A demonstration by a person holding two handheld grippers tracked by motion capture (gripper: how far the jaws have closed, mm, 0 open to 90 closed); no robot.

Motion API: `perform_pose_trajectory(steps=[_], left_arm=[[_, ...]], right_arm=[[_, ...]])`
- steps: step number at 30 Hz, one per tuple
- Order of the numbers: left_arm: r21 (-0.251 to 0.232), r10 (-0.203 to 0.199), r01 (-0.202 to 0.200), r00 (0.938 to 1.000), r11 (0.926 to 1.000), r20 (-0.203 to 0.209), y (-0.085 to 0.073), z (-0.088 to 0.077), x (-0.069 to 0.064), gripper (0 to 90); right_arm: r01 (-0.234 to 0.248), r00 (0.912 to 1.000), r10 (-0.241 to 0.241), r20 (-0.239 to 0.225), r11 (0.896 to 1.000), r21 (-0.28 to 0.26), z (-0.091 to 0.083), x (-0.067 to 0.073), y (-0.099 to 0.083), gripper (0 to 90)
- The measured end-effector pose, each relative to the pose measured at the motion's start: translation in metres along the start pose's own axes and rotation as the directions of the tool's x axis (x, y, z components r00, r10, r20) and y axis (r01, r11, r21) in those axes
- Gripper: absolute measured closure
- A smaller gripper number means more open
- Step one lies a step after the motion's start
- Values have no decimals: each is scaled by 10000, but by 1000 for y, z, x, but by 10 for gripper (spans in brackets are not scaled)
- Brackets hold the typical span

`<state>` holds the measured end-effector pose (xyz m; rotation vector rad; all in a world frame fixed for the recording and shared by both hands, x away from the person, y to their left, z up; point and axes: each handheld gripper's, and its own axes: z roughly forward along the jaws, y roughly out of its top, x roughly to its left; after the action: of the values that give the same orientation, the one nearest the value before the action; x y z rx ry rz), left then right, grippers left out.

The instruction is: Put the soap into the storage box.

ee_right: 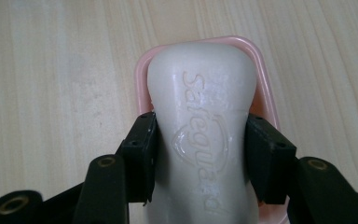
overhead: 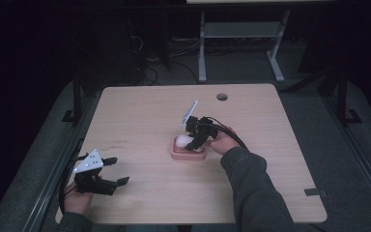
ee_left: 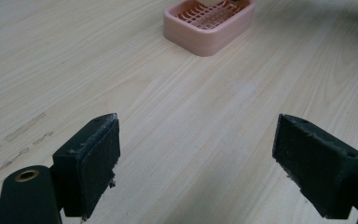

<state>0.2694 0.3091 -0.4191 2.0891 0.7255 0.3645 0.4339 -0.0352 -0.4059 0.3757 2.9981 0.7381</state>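
Gripping soap over the dish at mid-table

Bare wood lies all round the pink dish (overhead: 188, 153), well clear of the table (overhead: 270, 125) edges. "Safeguard" is stamped on the white soap (ee_right: 205, 140), pinched at its waist by the right gripper (ee_right: 200, 156). Near the front-left corner, the left gripper (ee_left: 196, 163) rests spread wide, empty.

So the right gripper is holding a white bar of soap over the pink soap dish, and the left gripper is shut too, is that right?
Not quite. The left gripper is open, its jaws wide apart over bare table in the left gripper view. The rest holds: the right gripper clamps the white soap over the pink soap dish.
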Motion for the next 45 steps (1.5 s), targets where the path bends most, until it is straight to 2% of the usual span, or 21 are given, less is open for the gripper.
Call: perform_pose_trajectory(steps=[8, 19, 34, 45], left_arm=[[-14, -2, 2, 10000, 10000, 11, 0, 0, 0, 148], [-32, -23, 23, 10000, 10000, 25, 0, -1, 0, 148], [-50, -30, 30, 10000, 10000, 32, 0, -1, 0, 148], [-53, -33, 34, 10000, 10000, 41, 0, 0, 0, 148]], right_arm=[[-107, 9999, 108, -44, 9998, 173, 9, -4, -1, 487], [-282, 9995, 283, -128, 9995, 132, 17, -7, -1, 487], [-208, 9998, 208, -11, 9991, 377, 22, -5, 0, 486], [-420, 9991, 425, -77, 9979, 495, 25, -5, -3, 479]])
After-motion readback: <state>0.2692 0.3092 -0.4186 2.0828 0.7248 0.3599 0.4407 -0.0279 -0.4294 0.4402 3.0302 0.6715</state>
